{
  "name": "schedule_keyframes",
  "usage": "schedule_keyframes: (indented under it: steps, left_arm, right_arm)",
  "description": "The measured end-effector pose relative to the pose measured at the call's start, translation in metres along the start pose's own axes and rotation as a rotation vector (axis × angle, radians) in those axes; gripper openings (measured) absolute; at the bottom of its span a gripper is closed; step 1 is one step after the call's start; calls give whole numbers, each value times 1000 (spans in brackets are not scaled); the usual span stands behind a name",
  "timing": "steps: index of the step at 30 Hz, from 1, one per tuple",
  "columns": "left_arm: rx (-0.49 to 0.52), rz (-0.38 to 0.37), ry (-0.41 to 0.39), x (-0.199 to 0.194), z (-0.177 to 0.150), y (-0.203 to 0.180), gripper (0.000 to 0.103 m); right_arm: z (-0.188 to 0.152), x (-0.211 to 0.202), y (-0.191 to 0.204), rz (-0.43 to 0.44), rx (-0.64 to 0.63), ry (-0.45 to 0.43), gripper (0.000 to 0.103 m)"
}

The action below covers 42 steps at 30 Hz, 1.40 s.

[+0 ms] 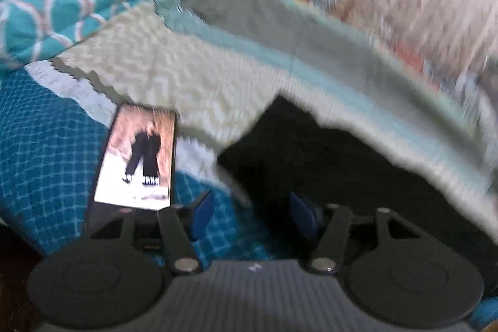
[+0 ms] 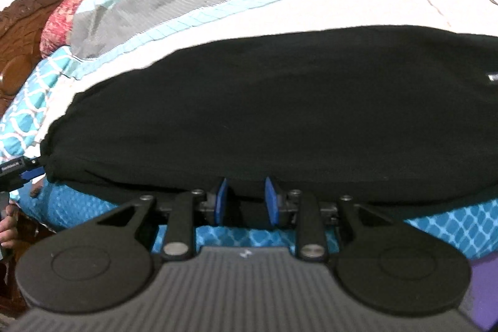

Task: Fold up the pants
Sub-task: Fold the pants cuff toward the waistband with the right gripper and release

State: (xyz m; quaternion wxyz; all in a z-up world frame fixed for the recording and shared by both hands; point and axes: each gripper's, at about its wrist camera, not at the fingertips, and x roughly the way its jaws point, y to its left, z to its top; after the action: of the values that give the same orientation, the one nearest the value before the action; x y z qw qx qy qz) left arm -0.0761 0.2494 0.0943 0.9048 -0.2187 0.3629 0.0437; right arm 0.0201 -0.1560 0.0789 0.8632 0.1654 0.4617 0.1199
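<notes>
Pants point(image 2: 280, 114) lying flat, black, along near edge of bed point(image 2: 451, 226).

Right gripper point(image 2: 244, 201) pinching their near hem, pads closed on cloth.

Left gripper point(image 1: 249, 217) hovering off pants' left end, jaws half apart, nothing between.

Phone point(image 1: 137, 154) lying beside.

Advice: regrip left corner squarely before lifting; keep both hems level, else fold skews.

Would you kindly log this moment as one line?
pants: flat on bed | right gripper: at near hem, grip unclear | left gripper: open, empty | phone: on bed
</notes>
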Motion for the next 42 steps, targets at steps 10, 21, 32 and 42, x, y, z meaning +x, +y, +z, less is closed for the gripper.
schedule_keyframes:
  steps: [10, 21, 32, 42]
  left_arm:
    - [87, -193, -11, 22, 22, -77, 55]
    - [286, 70, 201, 79, -19, -113, 44]
    - [239, -16, 177, 58, -3, -165, 56]
    - [351, -166, 388, 103, -58, -274, 56]
  right_arm:
    - [11, 13, 21, 79, -61, -43, 31]
    - [-14, 14, -51, 169, 196, 50, 26]
    - [-45, -139, -203, -66, 483, -505, 51]
    - [-72, -146, -271, -150, 698, -630, 57]
